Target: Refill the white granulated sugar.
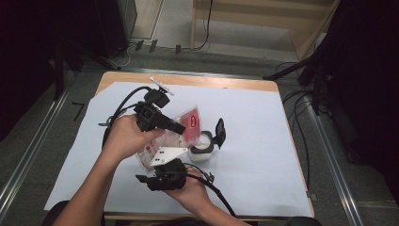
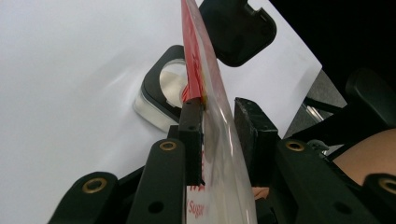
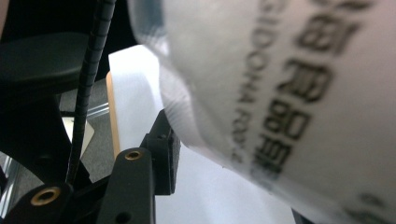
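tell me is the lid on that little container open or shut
Open. The container shows its white inside from above, and its black flip lid stands swung back beside the mouth, just under the tilted sugar bag.

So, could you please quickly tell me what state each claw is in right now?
Left claw: closing around the sugar bag, jaws on either side of it.
Right claw: under the bag; open or shut cannot be told.
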Demonstrator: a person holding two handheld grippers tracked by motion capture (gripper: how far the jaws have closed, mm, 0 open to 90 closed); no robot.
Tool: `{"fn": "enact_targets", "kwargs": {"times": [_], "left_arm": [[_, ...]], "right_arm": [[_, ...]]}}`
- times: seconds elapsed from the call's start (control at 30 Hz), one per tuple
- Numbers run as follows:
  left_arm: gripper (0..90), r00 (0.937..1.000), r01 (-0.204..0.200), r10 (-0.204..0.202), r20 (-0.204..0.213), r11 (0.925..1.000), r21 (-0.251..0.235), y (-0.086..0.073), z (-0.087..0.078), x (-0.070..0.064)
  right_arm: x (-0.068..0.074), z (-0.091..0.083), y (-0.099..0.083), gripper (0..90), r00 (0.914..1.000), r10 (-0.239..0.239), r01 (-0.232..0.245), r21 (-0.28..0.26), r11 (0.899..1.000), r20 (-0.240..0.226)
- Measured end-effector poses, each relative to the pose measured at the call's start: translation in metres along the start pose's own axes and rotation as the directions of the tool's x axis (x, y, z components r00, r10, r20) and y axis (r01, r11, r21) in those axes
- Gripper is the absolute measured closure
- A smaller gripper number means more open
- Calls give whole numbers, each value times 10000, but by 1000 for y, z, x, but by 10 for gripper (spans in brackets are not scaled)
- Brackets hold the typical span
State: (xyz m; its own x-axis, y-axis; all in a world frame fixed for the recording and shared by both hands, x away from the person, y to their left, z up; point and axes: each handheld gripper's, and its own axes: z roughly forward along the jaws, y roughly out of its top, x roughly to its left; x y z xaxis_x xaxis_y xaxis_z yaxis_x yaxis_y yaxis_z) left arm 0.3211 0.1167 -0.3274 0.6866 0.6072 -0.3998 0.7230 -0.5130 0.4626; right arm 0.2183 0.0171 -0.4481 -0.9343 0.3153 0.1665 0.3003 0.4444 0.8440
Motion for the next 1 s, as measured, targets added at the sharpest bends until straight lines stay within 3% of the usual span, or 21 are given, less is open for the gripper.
{"fn": "enact_targets", "kwargs": {"times": [0.37,0.67,1.0], "left_arm": [[743,9999,101,-102,114,9999,137,0,8,5],[752,10000,-56,55,77,9999,158,2,14,7],[775,9999,-95,92,71,9995,297,1,18,8]], "right_arm": [[0,5,-8,567,9998,-113,116,142,9998,-178],[0,9,-15,571,9995,-115,123,273,9996,-291],[-2,13,-22,573,9979,-508,522,354,9980,-401]]}}
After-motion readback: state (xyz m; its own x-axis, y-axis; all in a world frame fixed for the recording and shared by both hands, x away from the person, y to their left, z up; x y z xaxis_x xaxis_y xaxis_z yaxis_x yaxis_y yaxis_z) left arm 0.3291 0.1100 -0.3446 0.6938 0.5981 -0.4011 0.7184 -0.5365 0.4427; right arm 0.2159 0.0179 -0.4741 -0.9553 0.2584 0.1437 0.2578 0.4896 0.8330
